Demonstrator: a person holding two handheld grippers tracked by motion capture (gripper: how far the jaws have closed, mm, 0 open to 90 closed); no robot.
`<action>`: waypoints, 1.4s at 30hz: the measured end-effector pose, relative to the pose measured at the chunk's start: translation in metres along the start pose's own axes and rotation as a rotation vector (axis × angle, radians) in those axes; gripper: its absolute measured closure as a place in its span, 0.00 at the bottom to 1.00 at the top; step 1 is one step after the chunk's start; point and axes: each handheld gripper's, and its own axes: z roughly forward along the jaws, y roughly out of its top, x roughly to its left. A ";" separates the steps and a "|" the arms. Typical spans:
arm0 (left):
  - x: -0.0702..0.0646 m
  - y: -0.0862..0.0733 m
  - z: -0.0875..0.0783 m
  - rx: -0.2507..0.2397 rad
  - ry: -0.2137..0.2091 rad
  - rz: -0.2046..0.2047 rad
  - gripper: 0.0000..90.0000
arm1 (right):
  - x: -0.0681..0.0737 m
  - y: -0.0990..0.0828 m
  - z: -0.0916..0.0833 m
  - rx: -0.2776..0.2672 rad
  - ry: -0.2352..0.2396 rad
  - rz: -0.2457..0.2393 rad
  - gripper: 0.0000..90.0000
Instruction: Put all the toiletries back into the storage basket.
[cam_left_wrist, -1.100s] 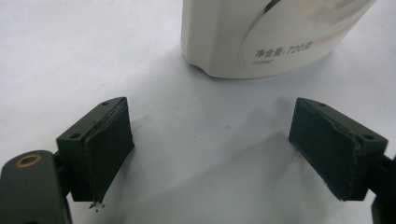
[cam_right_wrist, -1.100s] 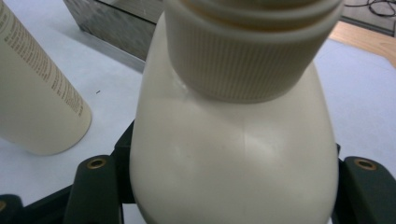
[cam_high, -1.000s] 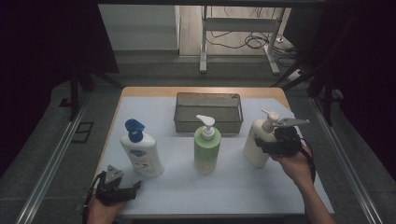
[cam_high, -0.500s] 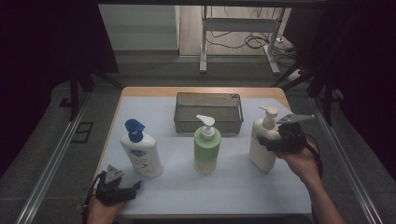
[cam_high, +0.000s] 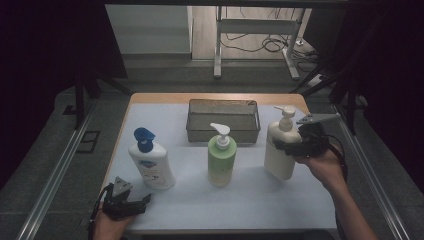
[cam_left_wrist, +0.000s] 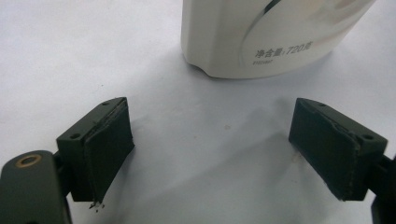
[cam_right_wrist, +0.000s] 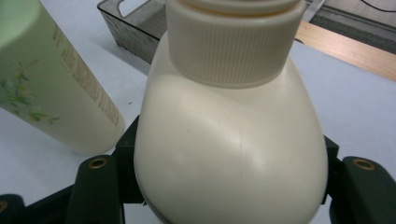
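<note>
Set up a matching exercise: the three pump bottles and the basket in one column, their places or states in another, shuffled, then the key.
1. cream bottle
2. green bottle
3. blue-capped bottle
4. basket

A. at the table's far edge, behind the bottles
B. nearest the left tongs
C. gripped by the right tongs
D. middle of the row

Pairs: 1-C, 2-D, 3-B, 4-A

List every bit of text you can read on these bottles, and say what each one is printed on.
"净含量: 720" plus one blurred character: low on the white bottle with the blue pump.
Smaller line beneath it: too small to read.
Blue logo on that bottle's front, high view: blurred.
Fine print down the green bottle: unreadable.
Cream bottle: no text visible.
</note>
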 end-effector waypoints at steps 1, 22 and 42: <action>0.000 0.000 0.000 0.000 0.000 0.000 0.14 | 0.000 0.002 0.000 -0.001 0.002 -0.003 0.40; 0.000 0.000 0.000 -0.001 -0.002 -0.002 0.14 | 0.008 0.050 -0.001 -0.040 0.023 -0.046 0.40; 0.001 0.000 0.000 0.001 -0.008 -0.003 0.14 | 0.013 0.089 0.017 -0.070 0.019 -0.059 0.40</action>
